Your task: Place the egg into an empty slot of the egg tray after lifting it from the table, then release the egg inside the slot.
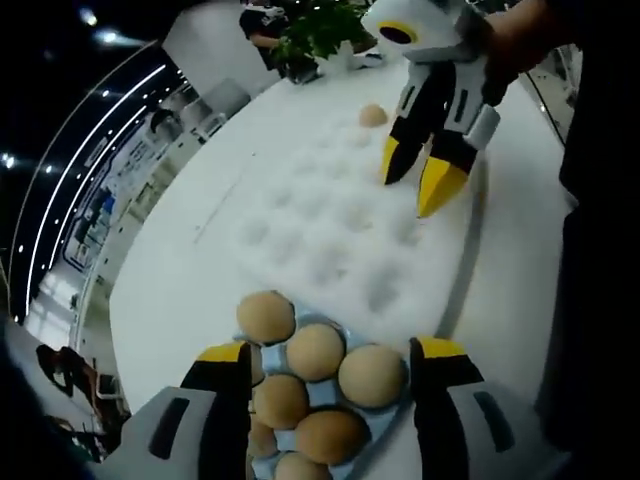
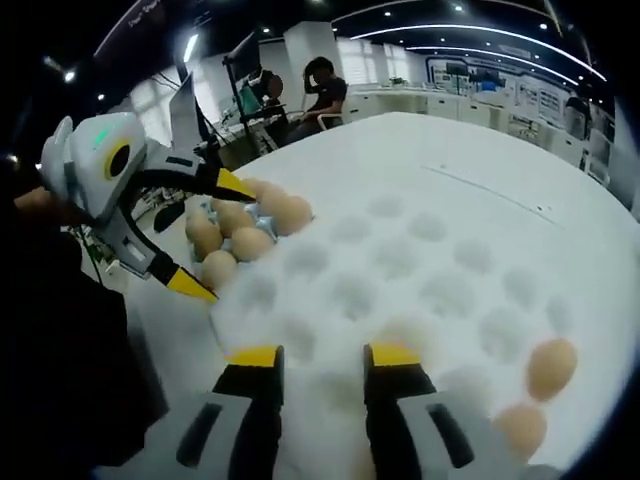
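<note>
Right gripper [image 2: 322,360] (open) left of egg [image 2: 551,368]

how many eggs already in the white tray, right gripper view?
2: one egg in a slot at the white tray's right edge, another egg just below it. Slots behind the right gripper may hide more.

Each handheld gripper has a pale grey-white moulded body from which two black jaws extend, each jaw ending in a bright yellow tip. The left gripper [image 2: 195,235], seen in the right gripper view, has a rounded white head with a yellow ring around a dark circle and a small green mark on top. The right gripper [image 1: 420,172], seen in the left gripper view, shows the same white head, black-and-white jaw arms and pointed yellow tips; the person wears dark clothing.
</note>
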A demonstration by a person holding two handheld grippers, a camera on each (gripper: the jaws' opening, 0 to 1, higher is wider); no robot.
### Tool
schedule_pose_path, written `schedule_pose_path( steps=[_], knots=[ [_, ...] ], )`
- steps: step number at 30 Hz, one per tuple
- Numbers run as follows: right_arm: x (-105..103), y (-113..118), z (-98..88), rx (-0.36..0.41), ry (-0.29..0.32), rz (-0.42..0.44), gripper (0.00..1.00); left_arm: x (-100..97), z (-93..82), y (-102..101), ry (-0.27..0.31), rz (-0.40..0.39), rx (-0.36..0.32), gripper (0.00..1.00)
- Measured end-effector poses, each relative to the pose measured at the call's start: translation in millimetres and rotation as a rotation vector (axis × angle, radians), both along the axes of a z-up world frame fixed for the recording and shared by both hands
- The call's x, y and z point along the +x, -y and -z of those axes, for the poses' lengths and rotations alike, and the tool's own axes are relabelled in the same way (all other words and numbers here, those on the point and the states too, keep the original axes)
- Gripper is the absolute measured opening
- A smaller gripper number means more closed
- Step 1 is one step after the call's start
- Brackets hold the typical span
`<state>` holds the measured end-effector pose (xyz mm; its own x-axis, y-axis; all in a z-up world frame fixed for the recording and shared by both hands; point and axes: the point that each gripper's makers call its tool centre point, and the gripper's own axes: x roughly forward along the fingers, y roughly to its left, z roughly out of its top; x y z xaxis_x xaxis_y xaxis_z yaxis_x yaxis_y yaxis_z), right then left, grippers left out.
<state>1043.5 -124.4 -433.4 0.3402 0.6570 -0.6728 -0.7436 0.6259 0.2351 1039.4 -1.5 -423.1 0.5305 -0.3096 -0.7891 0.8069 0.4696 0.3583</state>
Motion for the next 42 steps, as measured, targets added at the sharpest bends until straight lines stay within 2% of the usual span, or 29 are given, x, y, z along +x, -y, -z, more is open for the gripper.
schedule_pose_path(
  steps=[2,5,11,17,19,21,23,24,27,29,30,31,32,33,37,42],
  knots=[
    [4,9,-4.3,0.018,0.003,0.034,0.26,-0.4,-0.1,1,-0.004,0.013,0.015,0.65],
    [3,20,-3.9,0.005,-0.002,0.051,0.26,-0.5,0.8,2,-0.010,0.036,0.032,0.64],
    [12,40,-12.4,-0.024,0.043,0.088,0.26,2.3,1.1,1,-0.023,0.028,0.029,0.67],
    [27,72,-24.3,-0.068,0.097,0.159,0.26,-0.5,0.7,4,-0.006,0.057,0.056,0.66],
    [32,88,-24.0,-0.098,0.100,0.196,0.26,-1.7,0.3,6,-0.004,0.068,0.070,0.64],
    [35,105,-21.4,-0.191,0.128,0.179,0.26,-2.8,0.7,7,-0.008,0.076,0.080,0.62],
    [37,115,-20.0,-0.227,0.132,0.192,0.26,-3.5,1.4,8,-0.011,0.085,0.089,0.60],
    [37,116,-18.7,-0.216,0.125,0.195,0.26,-3.5,1.6,8,-0.011,0.088,0.091,0.60],
    [35,126,-10.1,-0.257,0.109,0.202,0.26,-3.1,0.9,8,-0.012,0.084,0.089,0.60],
    [28,127,1.8,-0.266,0.061,0.198,0.28,-2.9,1.2,7,-0.013,0.081,0.080,0.61],
    [30,126,3.8,-0.263,0.085,0.203,0.29,-3.1,1.6,6,-0.016,0.076,0.076,0.61],
    [29,128,9.0,-0.293,0.093,0.187,0.30,-2.9,1.5,6,-0.017,0.075,0.073,0.60],
    [30,125,7.4,-0.279,0.105,0.184,0.30,-3.0,1.5,6,-0.018,0.074,0.070,0.60],
    [30,127,6.7,-0.265,0.069,0.209,0.30,-3.2,1.6,6,-0.020,0.074,0.068,0.60],
    [31,128,7.5,-0.274,0.054,0.185,0.29,-2.7,2.2,7,-0.023,0.073,0.071,0.60],
    [30,128,8.4,-0.274,0.077,0.183,0.29,-4.3,2.5,7,-0.026,0.072,0.070,0.58]
  ],
)
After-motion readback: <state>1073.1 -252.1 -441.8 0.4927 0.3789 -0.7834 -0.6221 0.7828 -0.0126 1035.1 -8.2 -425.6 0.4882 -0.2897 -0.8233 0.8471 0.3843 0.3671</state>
